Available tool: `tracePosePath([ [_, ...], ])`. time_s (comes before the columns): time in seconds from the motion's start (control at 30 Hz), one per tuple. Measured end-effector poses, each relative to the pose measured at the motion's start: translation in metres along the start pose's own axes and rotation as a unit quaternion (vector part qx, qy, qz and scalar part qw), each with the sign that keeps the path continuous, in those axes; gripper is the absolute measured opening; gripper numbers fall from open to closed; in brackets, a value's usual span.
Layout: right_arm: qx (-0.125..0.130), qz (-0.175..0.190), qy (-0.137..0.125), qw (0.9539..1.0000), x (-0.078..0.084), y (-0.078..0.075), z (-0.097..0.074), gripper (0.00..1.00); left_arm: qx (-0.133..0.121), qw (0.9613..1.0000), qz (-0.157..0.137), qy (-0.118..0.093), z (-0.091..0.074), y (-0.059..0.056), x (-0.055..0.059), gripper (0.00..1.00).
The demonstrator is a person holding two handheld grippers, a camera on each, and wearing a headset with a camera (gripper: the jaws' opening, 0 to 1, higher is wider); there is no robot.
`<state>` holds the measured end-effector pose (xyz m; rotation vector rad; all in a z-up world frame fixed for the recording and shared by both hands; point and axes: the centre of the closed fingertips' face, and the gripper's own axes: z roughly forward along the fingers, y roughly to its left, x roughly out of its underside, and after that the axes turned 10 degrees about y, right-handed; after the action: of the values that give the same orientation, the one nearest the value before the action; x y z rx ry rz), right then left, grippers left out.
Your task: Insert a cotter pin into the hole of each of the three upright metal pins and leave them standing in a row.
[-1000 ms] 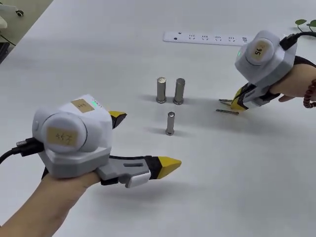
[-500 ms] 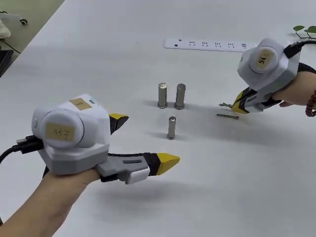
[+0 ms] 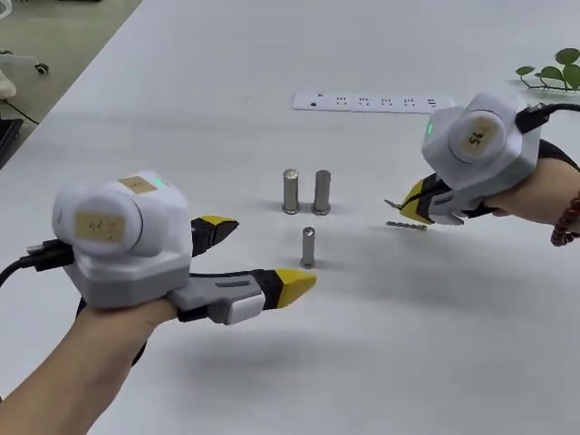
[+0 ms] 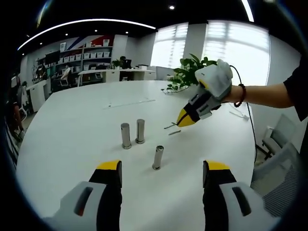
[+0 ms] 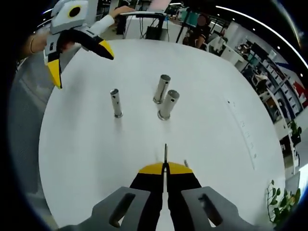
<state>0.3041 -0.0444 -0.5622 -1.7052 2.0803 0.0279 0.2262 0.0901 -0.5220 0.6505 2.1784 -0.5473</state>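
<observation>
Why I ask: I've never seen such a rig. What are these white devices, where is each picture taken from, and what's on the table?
A person holds two white hand tools with black, yellow-tipped jaws: the left gripper, open and empty, and the right gripper, shut on a thin metal cotter pin. The wide picture comes from a headset camera; each round one from a camera on a gripper. On the white table stand three upright grey metal pins, near a loose second cotter pin and a long white power strip.

Right hand-held gripper (image 5: 165, 165) clamps cotter pin (image 5: 165, 153); three metal pins (image 5: 115, 102) upright ahead.
</observation>
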Motion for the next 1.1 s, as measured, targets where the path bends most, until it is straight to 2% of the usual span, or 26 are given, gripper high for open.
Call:
tracePosePath([
  [0.17, 0.002, -0.014, -0.020, 0.9997, -0.011, 0.006, -0.004, 0.00, 0.007, 0.9999, -0.007, 0.012, 0.002, 0.000, -0.001, 0.57],
  [0.33, 0.003, -0.037, -0.040, 0.9985, -0.025, 0.022, -0.016, 0.00, 0.019, 0.9996, -0.018, 0.006, 0.001, -0.004, -0.006, 0.51],
  [0.43, 0.003, -0.047, -0.062, 0.9969, -0.037, 0.031, -0.025, 0.00, 0.024, 0.9992, -0.032, 0.007, 0.001, -0.006, -0.007, 0.48],
  [0.5, 0.003, -0.050, -0.069, 0.9963, -0.039, 0.032, -0.025, 0.00, 0.029, 0.9987, -0.042, 0.007, 0.001, -0.008, -0.008, 0.46],
  [0.77, 0.001, -0.084, -0.097, 0.9917, -0.053, 0.050, -0.032, 0.00, 0.065, 0.9941, -0.087, -0.003, 0.000, -0.021, -0.014, 0.33],
  [1.1, -0.005, -0.118, -0.116, 0.9861, -0.065, 0.080, -0.043, 0.00, 0.099, 0.9872, -0.125, -0.005, 0.001, -0.034, -0.017, 0.25],
])
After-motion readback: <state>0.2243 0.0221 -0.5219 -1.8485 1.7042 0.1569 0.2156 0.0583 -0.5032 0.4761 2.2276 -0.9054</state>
